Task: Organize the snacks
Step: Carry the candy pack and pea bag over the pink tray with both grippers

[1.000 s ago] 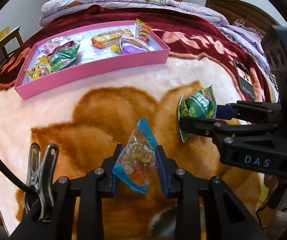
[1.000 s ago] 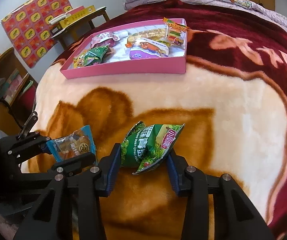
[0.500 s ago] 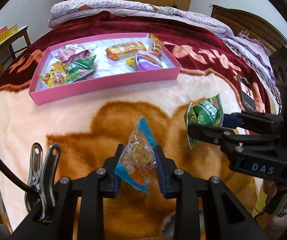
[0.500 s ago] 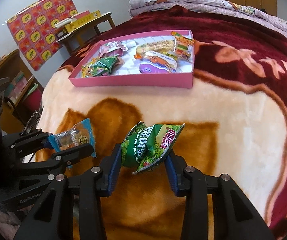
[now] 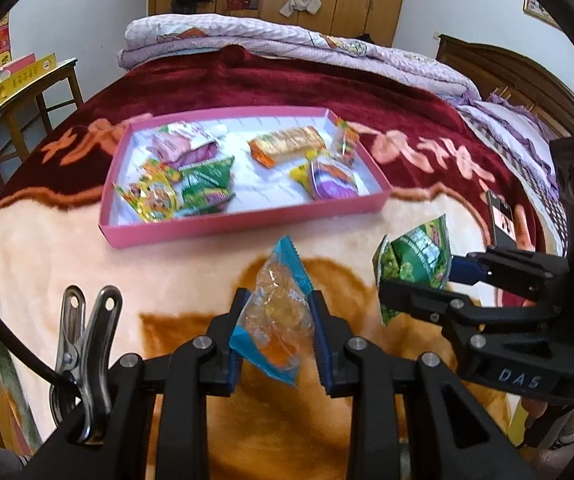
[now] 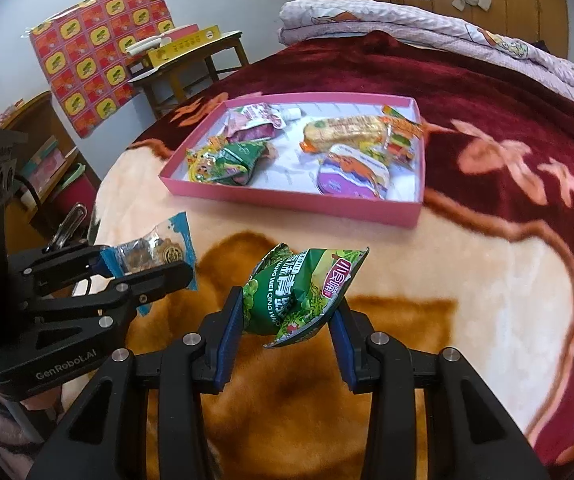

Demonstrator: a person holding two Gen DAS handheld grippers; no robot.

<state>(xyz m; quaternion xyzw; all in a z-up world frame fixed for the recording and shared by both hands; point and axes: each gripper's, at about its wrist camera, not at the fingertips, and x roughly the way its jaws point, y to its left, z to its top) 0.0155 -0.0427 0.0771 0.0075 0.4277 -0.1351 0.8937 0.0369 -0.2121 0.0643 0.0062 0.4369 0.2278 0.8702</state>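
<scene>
Holding a blue-edged clear snack packet (image 5: 277, 320) between its blue pads: left gripper (image 5: 277, 332), low centre of the left wrist view, jaws closed tight on the wrapper, packet lifted clear of the blanket (image 5: 191, 268). Clamped likewise on a green snack bag (image 6: 301, 292): right gripper (image 6: 289, 320), bottom centre of the right wrist view, jaws part-way apart with the puffy bag filling the gap, bag tilted and off the blanket. Both grippers side by side, near but not touching, each showing at the other's frame edge.

Sitting in the upper middle of both frames: pink tray (image 5: 243, 226), shallow-walled, resting flat on the blanket where cream meets dark red. Inside, two clusters: pink, yellow and green packets at the left end (image 5: 179, 178), an orange biscuit pack (image 5: 287, 146), a purple cup (image 5: 333, 184) and a striped packet at the right end. Left bare between the clusters: a strip of white floor, also the near right corner. Open cream and brown blanket between the near tray wall and both grippers. Lying at the right frame edge, well apart from the tray: a phone (image 5: 501, 218). Beyond the blanket's left edge: a wooden stool (image 6: 191, 62).
</scene>
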